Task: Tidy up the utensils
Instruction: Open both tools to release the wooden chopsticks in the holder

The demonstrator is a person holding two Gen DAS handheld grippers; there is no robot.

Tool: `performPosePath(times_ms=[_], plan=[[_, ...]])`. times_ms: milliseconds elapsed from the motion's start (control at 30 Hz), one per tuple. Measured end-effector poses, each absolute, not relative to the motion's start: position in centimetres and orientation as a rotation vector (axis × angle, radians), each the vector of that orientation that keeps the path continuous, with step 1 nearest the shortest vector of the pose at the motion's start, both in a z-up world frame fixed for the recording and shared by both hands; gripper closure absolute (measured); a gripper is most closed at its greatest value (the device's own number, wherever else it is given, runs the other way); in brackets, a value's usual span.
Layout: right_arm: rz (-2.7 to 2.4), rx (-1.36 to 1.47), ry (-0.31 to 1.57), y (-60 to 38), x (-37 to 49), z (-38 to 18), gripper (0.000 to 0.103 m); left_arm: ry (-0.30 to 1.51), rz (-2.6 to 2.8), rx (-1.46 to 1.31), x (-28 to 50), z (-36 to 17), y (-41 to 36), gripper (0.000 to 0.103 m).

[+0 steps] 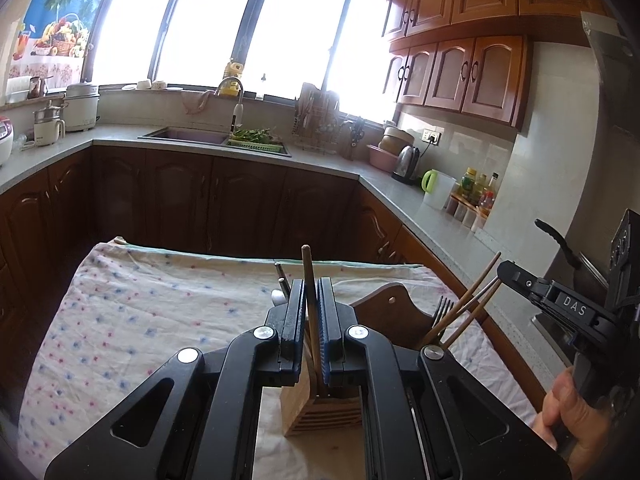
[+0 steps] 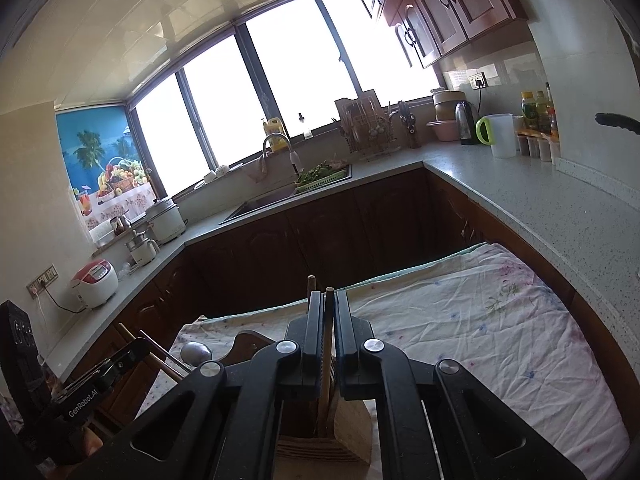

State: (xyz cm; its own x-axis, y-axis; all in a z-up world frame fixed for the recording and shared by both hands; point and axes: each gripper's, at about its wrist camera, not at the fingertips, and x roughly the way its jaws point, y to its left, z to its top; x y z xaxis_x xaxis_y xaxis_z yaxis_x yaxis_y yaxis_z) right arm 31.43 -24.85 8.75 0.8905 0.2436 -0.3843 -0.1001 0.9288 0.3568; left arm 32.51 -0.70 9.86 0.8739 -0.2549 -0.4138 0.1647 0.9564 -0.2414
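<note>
We hold one gripper in each hand above a table covered with a flowered cloth (image 1: 132, 312). Our left gripper (image 1: 311, 304) has its jaws pressed together on a single wooden chopstick (image 1: 308, 280). The chopstick stands nearly upright between the pads; its top rises above the fingertips, and its lower end goes down into the wooden utensil holder (image 1: 320, 412), which stands on the cloth directly under this gripper. Just behind the left finger we see two metal handles (image 1: 282, 280) and a rounded metal piece, but we cannot tell what utensils they are.

Our right gripper (image 2: 329, 312) is also closed, and it pinches wooden chopsticks (image 2: 327, 356). Two tips show above its fingertips. The sticks run down between the pads into the same holder (image 2: 352, 432), which is right below the jaws in the right wrist view.

In the left wrist view, to the right of the holder's raised wooden back, a fork (image 1: 442, 308) and more chopsticks (image 1: 476, 300) lean to the right. The right gripper comes into that view at the right edge, with a hand (image 1: 568, 412) on its grip.
</note>
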Motion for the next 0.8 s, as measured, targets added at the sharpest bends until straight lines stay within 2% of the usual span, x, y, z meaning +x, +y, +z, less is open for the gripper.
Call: performPosePath(times_ms=[133,167,200,233,267,300,333,400,467,533,667,733,800], plan=[[0.191,0.344,0.442,-24.9,31.4,8.8,0.091,0.461,-0.233,-0.206,32.5,10.1,-0.6,0.097],[0.197,0.350,0.440,-25.1,31.3,8.9,0.086,0.457,-0.237,-0.203,32.4,10.3,-0.6,0.096],[0.199,0.354,0.435,-25.1,31.1,9.0,0.077,0.452,-0.237,-0.200,32.2,10.5,-0.6,0.089],[0.204,0.360,0.425,-25.3,30.9,9.2,0.069,0.444,-0.235,-0.200,32.0,10.7,-0.6,0.074],[0.208,0.364,0.412,-25.4,30.6,9.4,0.054,0.431,-0.236,-0.204,31.6,11.0,-0.6,0.067],[0.209,0.366,0.398,-25.5,30.3,9.7,0.047,0.416,-0.231,-0.206,31.2,11.3,-0.5,0.056],[0.210,0.370,0.384,-25.6,30.0,10.0,0.044,0.404,-0.227,-0.207,30.9,11.6,-0.5,0.050],[0.217,0.382,0.362,-25.9,29.4,10.5,0.027,0.392,-0.232,-0.215,30.3,12.1,-0.3,0.047],[0.223,0.395,0.343,-26.2,28.8,10.9,0.017,0.388,-0.233,-0.225,29.9,12.4,-0.1,0.044],[0.222,0.395,0.332,-26.4,28.2,11.2,0.015,0.385,-0.228,-0.232,29.2,12.6,0.1,0.034],[0.227,0.391,0.316,-26.6,26.6,11.3,0.005,0.385,-0.212,-0.253,27.7,12.5,0.8,0.022],[0.229,0.390,0.322,-26.7,25.9,11.1,0.002,0.393,-0.198,-0.260,26.9,12.3,1.1,0.012],[0.232,0.402,0.334,-27.0,25.1,10.7,0.001,0.401,-0.184,-0.266,26.0,11.8,1.4,0.009]])
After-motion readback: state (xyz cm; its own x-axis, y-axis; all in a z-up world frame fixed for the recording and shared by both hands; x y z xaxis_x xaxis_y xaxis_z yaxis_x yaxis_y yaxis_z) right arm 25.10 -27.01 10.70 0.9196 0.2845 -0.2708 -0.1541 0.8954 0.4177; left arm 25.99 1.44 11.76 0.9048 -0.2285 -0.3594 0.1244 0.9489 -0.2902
